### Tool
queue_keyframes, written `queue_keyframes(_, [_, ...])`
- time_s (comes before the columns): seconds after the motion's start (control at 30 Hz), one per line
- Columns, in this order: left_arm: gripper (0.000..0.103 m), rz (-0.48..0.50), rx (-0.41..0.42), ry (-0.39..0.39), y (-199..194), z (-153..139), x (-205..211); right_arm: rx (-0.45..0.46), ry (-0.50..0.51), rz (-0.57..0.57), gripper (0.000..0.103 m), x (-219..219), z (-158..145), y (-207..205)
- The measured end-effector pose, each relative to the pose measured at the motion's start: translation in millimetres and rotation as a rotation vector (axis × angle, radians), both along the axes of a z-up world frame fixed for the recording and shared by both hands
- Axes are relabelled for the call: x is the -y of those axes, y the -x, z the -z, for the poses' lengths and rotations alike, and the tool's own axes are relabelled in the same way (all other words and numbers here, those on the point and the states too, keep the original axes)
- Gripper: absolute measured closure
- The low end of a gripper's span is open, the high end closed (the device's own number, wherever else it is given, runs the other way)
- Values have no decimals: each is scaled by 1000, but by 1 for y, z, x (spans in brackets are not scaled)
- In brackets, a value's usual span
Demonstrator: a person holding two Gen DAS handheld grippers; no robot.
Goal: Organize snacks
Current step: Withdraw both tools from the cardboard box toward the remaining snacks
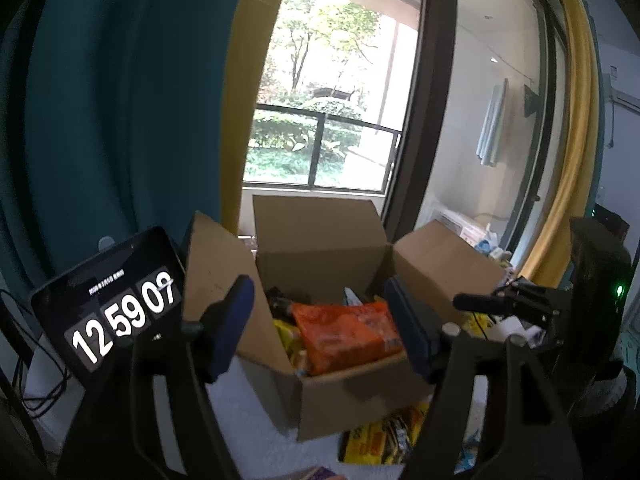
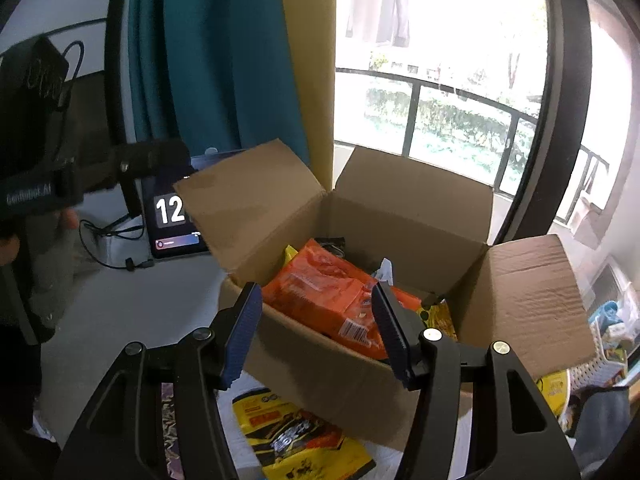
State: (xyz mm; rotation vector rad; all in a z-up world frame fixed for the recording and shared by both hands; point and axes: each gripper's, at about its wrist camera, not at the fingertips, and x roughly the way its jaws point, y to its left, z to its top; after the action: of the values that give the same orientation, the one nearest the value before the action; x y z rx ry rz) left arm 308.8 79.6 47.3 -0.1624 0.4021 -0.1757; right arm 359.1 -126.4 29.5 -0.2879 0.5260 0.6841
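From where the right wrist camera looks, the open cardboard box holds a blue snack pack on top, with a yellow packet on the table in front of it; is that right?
Not quite: the snack pack on top in the cardboard box is orange, not blue, as the right wrist view shows. The yellow packet does lie on the table in front of it.

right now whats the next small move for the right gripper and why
Probably ease the right gripper forward and down onto the orange pack. Its jaws stand open and empty just short of the box, and that pack lies on top of the snacks inside, the easiest one to pinch.
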Motion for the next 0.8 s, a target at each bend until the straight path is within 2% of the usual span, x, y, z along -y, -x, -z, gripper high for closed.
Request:
queue_keyframes(0.37, [32,23,-38,8,44,19,6,4,-42,20,43,20,-1,45])
queue_keyframes(0.8, [31,39,-110,22,82,47,16,-47,-66,53,43,40,20,79])
